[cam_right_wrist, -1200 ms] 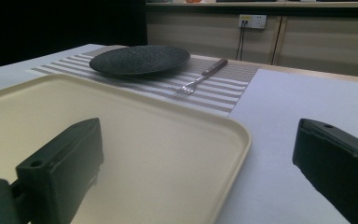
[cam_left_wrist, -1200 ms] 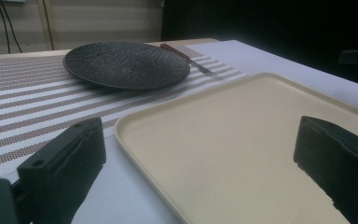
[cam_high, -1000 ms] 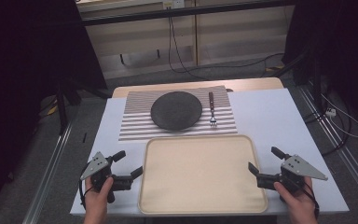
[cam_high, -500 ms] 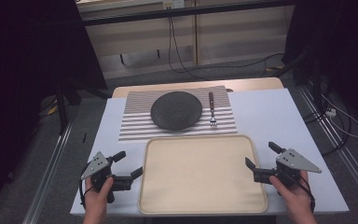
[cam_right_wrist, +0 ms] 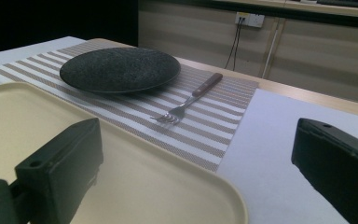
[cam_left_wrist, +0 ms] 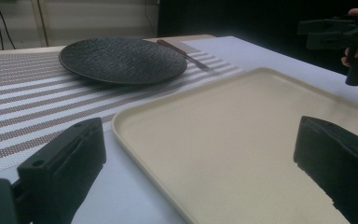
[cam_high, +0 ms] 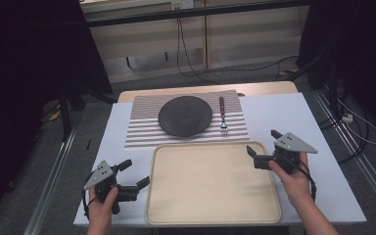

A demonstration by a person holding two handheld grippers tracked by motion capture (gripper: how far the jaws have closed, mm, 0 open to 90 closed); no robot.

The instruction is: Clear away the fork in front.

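A beige tray [cam_high: 210,183] is seen at the lower centre of the high view, flat on the white table [cam_high: 293,117]. The left gripper [cam_high: 133,176] is held at its lower-left edge, jaws apart — the right gripper [cam_high: 263,143] at its upper-right corner, jaws likewise apart, nothing between them. A dark plate [cam_high: 185,116] and fork [cam_high: 222,114] are seen above, on a striped placemat [cam_high: 142,129].

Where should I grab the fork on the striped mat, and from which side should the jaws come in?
Take the fork by its brown wooden handle, the end far from you; the tines point toward the tray. It lies flat on the striped mat, just right of the dark plate, so probably come from above with the right gripper, jaws spanning the handle's width.
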